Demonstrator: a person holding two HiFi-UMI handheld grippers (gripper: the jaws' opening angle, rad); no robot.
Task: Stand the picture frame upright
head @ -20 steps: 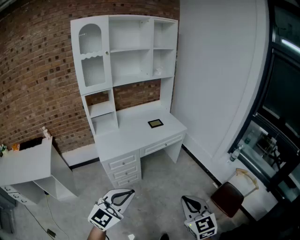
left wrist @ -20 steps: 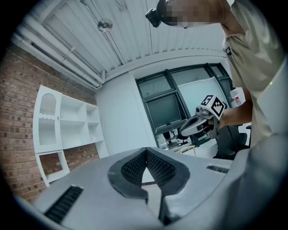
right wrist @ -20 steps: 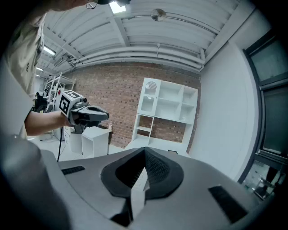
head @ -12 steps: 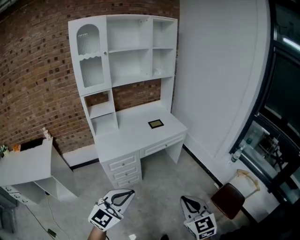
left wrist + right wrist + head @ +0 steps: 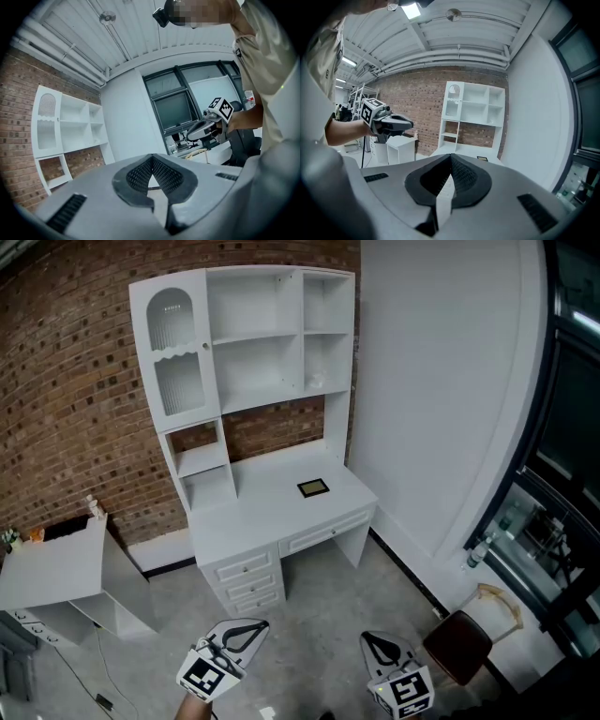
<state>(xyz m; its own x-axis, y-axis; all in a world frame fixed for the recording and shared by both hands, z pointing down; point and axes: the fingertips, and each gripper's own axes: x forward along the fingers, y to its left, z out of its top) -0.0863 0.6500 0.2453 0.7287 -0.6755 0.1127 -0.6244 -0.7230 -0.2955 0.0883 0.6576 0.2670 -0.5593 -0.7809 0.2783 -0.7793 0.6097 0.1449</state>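
One picture frame [image 5: 312, 487] lies flat on the white surface [image 5: 267, 512], a little right of centre in the head view. It is a small dark rectangle near the surface's right end, with nothing touching it. Drawers sit under the surface, and a white hutch [image 5: 253, 343] of open shelves rises from its back edge against a brick wall [image 5: 66, 409]. At the left edge of the picture stands a low white side cabinet [image 5: 56, 568]; at the lower right, a brown chair [image 5: 457, 641] stands on the grey floor [image 5: 319, 615].

Both claws are at the bottom of the head view, over the floor and well apart from the surface. The left claw [image 5: 255, 625] has its jaws brought together with nothing between them, and the right claw [image 5: 371, 640] is the same — jaws closed and empty. Each claw appears in the other's view, held in a hand.
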